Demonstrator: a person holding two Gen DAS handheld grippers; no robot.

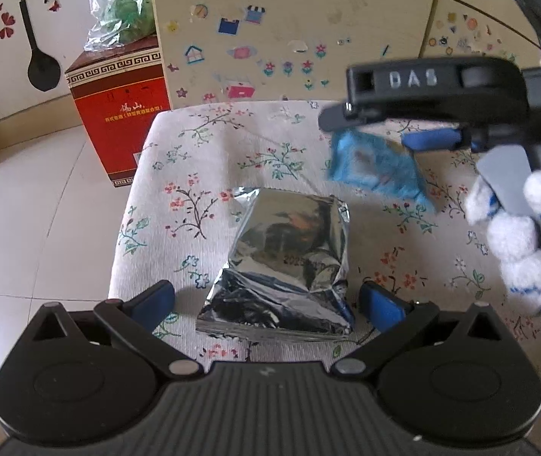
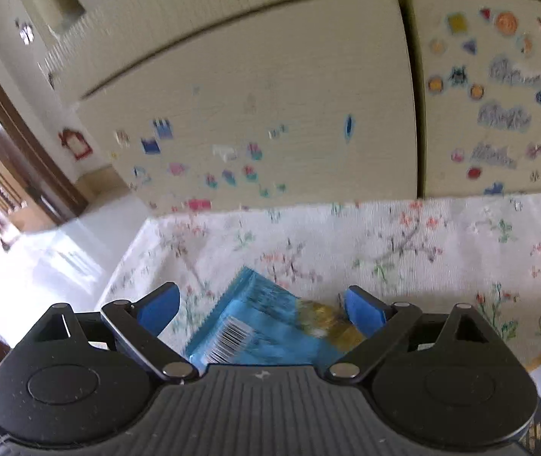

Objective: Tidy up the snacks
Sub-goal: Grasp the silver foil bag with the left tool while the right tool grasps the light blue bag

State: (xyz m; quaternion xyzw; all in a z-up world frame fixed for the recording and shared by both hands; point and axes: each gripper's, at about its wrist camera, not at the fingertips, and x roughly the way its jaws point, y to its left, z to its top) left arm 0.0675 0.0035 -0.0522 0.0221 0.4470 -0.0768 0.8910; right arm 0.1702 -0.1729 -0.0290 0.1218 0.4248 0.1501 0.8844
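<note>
A silver foil packet (image 1: 289, 250) lies flat on the floral cloth of the table (image 1: 232, 144). My left gripper (image 1: 266, 292) stands wide open around its near end, with both blue pads clear of the foil. To the upper right of the silver packet, my right gripper (image 1: 380, 131) hovers over the cloth, held by a white-gloved hand (image 1: 517, 235). A blue snack packet (image 1: 377, 163) shows blurred just beneath it. In the right wrist view the right gripper (image 2: 263, 296) is spread wide, and the blue packet (image 2: 255, 326) sits loosely between the fingers, barcode up, clear of the left pad.
A red carton (image 1: 118, 106) stands on the tiled floor (image 1: 23, 209) left of the table, with a plastic bag of greens (image 1: 126, 11) on top. A cream cabinet with stickers (image 1: 289, 38) rises right behind the table. The table's left edge drops to the floor.
</note>
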